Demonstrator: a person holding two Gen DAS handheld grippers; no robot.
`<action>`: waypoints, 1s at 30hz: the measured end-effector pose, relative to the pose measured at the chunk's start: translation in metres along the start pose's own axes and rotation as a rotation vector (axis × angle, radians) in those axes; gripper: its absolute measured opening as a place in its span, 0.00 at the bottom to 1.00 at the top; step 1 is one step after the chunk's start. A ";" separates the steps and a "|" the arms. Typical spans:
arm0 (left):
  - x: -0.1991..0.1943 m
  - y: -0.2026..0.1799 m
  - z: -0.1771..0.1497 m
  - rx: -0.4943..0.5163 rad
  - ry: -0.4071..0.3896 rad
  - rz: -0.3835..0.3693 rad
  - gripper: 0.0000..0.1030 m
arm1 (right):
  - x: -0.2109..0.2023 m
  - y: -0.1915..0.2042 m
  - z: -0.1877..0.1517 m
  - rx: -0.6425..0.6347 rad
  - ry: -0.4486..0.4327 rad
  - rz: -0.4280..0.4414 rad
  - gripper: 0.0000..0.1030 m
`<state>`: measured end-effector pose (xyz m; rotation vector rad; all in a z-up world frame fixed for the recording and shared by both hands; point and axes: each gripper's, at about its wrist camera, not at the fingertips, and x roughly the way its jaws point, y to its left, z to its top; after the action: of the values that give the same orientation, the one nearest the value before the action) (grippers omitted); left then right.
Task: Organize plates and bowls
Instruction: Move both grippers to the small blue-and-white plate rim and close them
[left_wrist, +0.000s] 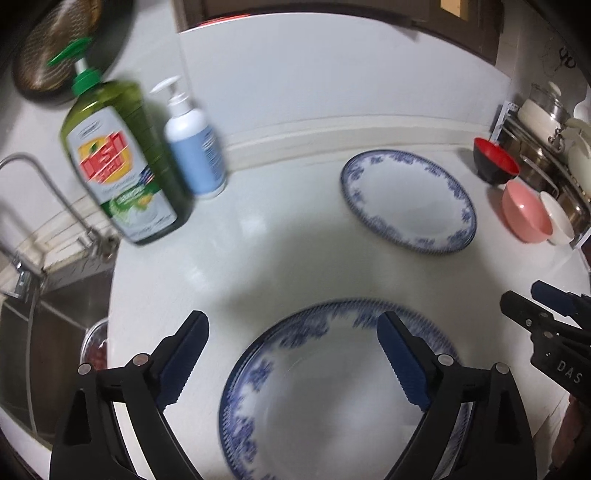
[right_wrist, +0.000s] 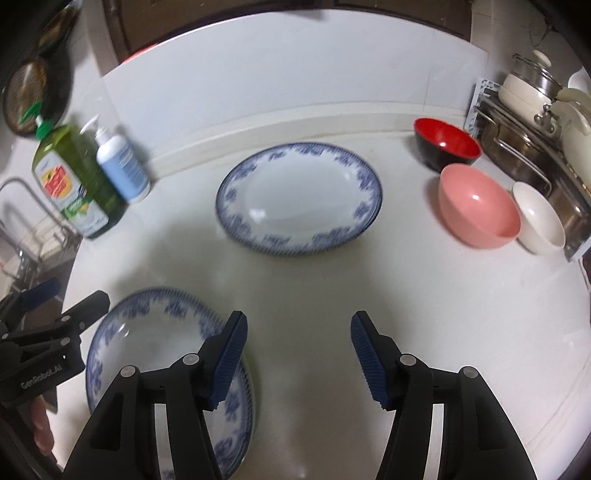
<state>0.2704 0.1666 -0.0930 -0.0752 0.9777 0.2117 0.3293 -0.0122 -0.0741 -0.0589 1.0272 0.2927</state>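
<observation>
The left gripper (left_wrist: 291, 354) hangs spread above the near plate (left_wrist: 332, 398); the right gripper (right_wrist: 299, 354), also spread and empty, is beside that plate; beyond it lies the far plate (right_wrist: 299, 197), bowls (right_wrist: 476, 205) to its right.

Blue-patterned white plates (right_wrist: 299, 199), pink bowl (right_wrist: 478, 206)

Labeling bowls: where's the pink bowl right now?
Right side of the counter in both views: the pink bowl sits between the red bowl behind it and the white bowl beside it, right of the far plate.
</observation>
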 end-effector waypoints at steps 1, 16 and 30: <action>0.002 -0.004 0.008 0.008 0.000 -0.011 0.91 | 0.000 -0.003 0.004 0.002 -0.002 0.002 0.58; 0.049 -0.045 0.094 0.129 0.014 0.001 0.91 | 0.042 -0.047 0.082 0.030 0.032 -0.003 0.58; 0.129 -0.064 0.141 0.166 0.092 0.000 0.90 | 0.113 -0.069 0.125 0.058 0.094 -0.031 0.58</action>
<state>0.4687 0.1449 -0.1233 0.0672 1.0829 0.1272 0.5058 -0.0312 -0.1112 -0.0364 1.1261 0.2334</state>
